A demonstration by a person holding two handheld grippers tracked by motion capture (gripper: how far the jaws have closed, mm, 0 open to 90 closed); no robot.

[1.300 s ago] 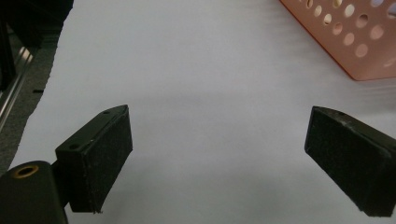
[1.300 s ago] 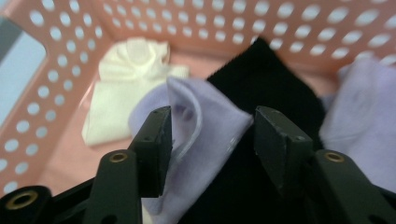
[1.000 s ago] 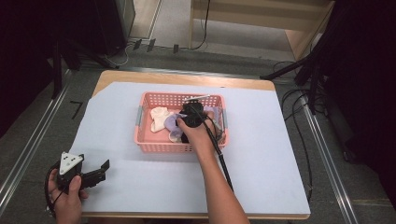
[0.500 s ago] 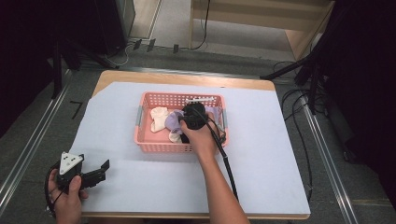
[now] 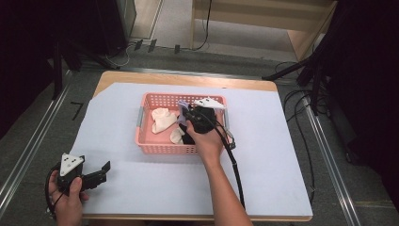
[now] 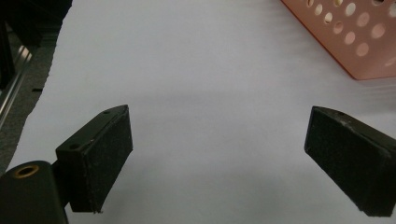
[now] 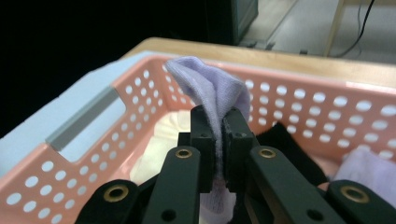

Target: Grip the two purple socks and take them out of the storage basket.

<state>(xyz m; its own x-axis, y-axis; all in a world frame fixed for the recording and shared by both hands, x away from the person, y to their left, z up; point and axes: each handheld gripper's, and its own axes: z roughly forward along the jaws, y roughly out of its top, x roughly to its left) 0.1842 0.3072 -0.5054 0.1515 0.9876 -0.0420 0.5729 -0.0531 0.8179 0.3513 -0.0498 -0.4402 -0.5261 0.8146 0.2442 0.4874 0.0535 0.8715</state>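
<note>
A pink perforated basket stands mid-table and holds cream cloth items. My right gripper is over the basket, shut on a lavender sock that folds up above its jaws. Inside the basket I also see cream cloth, a black item and another lavender piece. My left gripper rests at the front left of the table, held by a hand. Its pads stand wide apart above bare white paper, with nothing between them. A corner of the basket shows at its upper right.
White paper covers most of the wooden table. A black cable trails from the right gripper along the forearm. Metal rails run beside the table, and cables lie on the floor at right.
The right gripper has lifted the lavender sock slightly and shifted within the basket. The left gripper stays where it was.
</note>
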